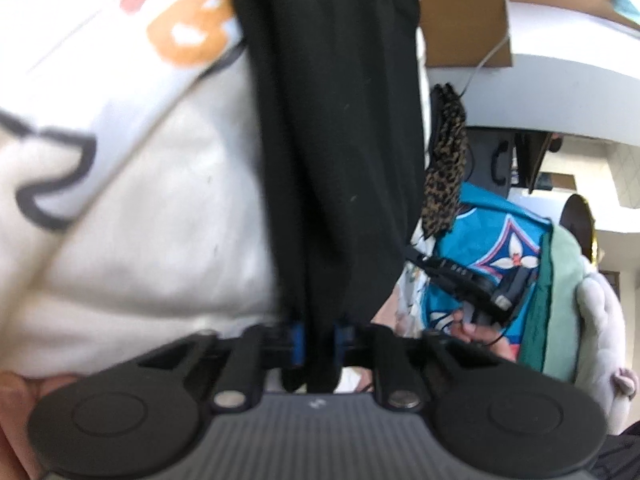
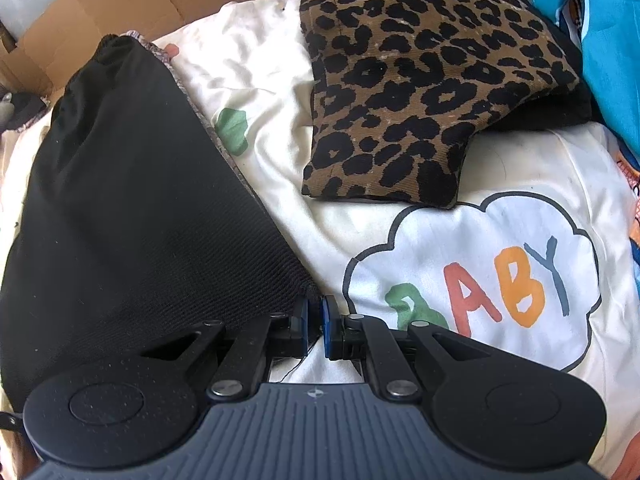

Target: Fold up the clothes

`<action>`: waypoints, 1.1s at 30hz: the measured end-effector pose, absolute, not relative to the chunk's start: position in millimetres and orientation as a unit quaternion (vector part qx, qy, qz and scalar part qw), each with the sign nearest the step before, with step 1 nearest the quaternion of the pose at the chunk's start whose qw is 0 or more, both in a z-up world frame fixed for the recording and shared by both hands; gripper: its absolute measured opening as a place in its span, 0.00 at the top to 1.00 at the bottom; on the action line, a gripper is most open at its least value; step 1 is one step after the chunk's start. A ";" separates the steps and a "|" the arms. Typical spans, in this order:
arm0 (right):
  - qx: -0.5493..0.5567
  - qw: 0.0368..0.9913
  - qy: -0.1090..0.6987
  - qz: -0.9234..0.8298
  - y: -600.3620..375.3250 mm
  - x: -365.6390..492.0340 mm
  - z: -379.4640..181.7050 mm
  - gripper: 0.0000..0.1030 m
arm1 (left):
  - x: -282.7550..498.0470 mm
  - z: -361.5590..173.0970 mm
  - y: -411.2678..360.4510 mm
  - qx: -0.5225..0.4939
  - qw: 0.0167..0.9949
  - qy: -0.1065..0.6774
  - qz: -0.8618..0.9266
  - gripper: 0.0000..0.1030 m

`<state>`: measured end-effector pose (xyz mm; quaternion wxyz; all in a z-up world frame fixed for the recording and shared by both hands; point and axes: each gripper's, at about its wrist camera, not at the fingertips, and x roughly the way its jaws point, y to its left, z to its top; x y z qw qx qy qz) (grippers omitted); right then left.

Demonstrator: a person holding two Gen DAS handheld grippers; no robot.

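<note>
Holding the black cloth (image 1: 336, 152), our left tongs (image 1: 320, 338) are pinched tight on it, and it hangs between the blue pads (image 1: 297, 340) and runs far up the middle of the left view. Our right tongs (image 2: 315, 322) are pinched on a corner of the same black cloth (image 2: 132, 208), with the blue pads (image 2: 330, 326) almost together and only a thin bit of fabric between them.

From the right tongs the black cloth spreads out to the left and far side, lying flat on a white sheet (image 2: 280, 92). Just right of the right tongs, the white sheet has a cloud picture with the word BABY (image 2: 504, 280) in red, orange and blue letters. A leopard print cloth (image 2: 416, 92) lies on the sheet at the far side, apart from the black cloth. A bright blue cloth (image 2: 600, 32) is at the far right edge. A brown cardboard box (image 2: 120, 0) stands at the far left, behind the black cloth.

In the left view the white sheet (image 1: 140, 220) fills the left side, close behind the black cloth. To the right we see the leopard print cloth (image 1: 446, 168), a blue flower print cloth (image 1: 500, 248) and a cardboard box (image 1: 464, 12) far up.
</note>
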<state>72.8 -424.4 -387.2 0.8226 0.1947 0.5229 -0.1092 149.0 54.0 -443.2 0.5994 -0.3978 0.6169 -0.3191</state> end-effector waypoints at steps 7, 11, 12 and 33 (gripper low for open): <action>0.120 0.844 0.515 -0.091 -408.4 73.2 -376.7 0.79 | 152.3 -432.0 58.0 -0.378 0.616 0.613 -0.320 0.94; 0.111 0.850 0.511 -0.065 -399.8 74.6 -376.6 0.79 | 158.7 -418.0 56.3 -0.356 0.631 0.611 -0.318 0.94; 0.111 0.849 0.512 -0.062 -398.5 75.1 -377.9 0.79 | 160.7 -414.8 57.1 -0.351 0.635 0.610 -0.318 0.94; 0.166 0.822 0.544 -0.014 -407.2 86.3 -395.7 0.89 | 167.5 -399.6 63.6 -0.313 0.653 0.619 -0.305 0.95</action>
